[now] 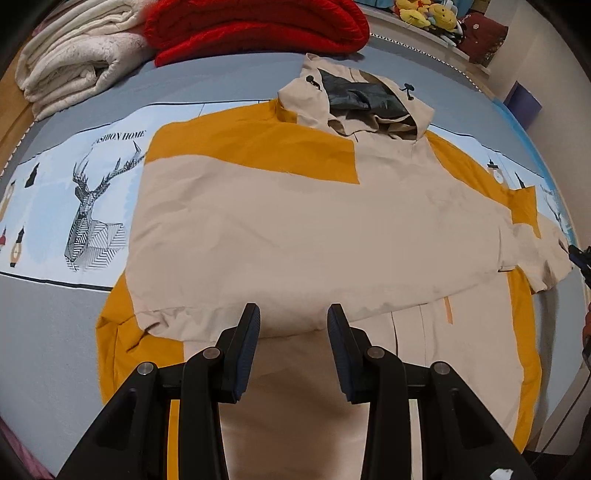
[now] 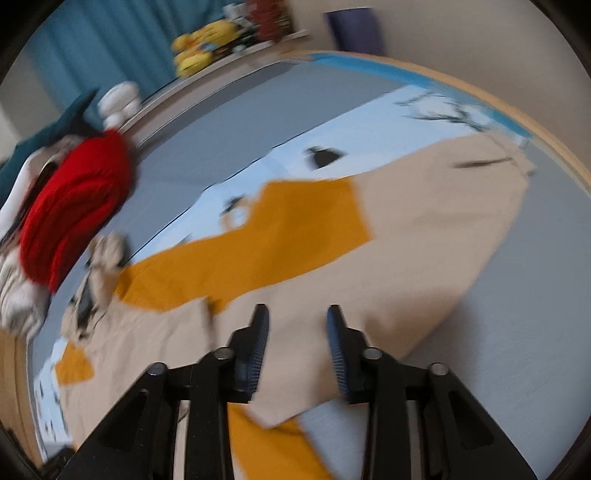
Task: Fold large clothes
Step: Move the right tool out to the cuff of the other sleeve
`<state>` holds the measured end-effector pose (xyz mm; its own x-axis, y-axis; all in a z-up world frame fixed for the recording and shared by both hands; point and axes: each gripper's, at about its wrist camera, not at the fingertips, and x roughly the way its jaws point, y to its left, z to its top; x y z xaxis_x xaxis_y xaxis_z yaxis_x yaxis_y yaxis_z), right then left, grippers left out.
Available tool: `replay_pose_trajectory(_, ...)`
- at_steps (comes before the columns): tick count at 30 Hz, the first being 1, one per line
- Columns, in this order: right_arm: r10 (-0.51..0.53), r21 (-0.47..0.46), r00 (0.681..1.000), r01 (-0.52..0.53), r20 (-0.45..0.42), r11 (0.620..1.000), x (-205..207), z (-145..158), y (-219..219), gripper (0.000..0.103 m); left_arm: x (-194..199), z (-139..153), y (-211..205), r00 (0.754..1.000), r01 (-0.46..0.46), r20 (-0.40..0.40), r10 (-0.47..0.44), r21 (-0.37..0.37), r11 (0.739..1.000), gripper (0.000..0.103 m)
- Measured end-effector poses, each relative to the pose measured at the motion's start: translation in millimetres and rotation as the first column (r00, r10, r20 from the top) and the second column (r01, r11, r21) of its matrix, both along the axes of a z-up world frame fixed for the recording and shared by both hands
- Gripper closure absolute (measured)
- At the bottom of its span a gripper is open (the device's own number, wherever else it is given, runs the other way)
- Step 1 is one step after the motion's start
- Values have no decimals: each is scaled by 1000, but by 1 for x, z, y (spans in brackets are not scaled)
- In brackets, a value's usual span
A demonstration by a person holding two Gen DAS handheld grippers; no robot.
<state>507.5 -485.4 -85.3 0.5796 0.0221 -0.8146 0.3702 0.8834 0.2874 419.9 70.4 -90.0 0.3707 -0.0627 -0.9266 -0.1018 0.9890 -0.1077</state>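
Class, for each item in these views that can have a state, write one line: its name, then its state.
Jacket: spread flat, one sleeve folded across the body.
Hood: open, dark lining showing.
Red blanket: folded.
White blanket: folded.
Left gripper: jaws apart, empty.
Right gripper: jaws apart, empty.

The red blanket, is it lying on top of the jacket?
No, the red blanket sits folded at the far end of the bed, beyond the jacket's hood, beside a white blanket.
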Motion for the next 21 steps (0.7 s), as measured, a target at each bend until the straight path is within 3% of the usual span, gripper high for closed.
replay_pose_trajectory(7,-101,-34,995,102,25,994,-4,1,-94,87,2,-2,2,1000,-11,1,11,-8,1000,68)
replay_pose_trajectory(10,-148,-29,989,148,17,989,-8,-5,-129,82,2,-4,2,1000,-11,-6,11,-17,1000,68)
replay_pose_trajectory(16,-199,-6,980,199,-3,980,-7,-33,-180,79,2,-8,0,1000,1,-16,-1,-10,1000,68)
replay_pose_trajectory(21,-241,81,970,242,-31,967,-4,-65,-206,79,4,-12,-6,1000,14,-22,-14,-4,1000,68)
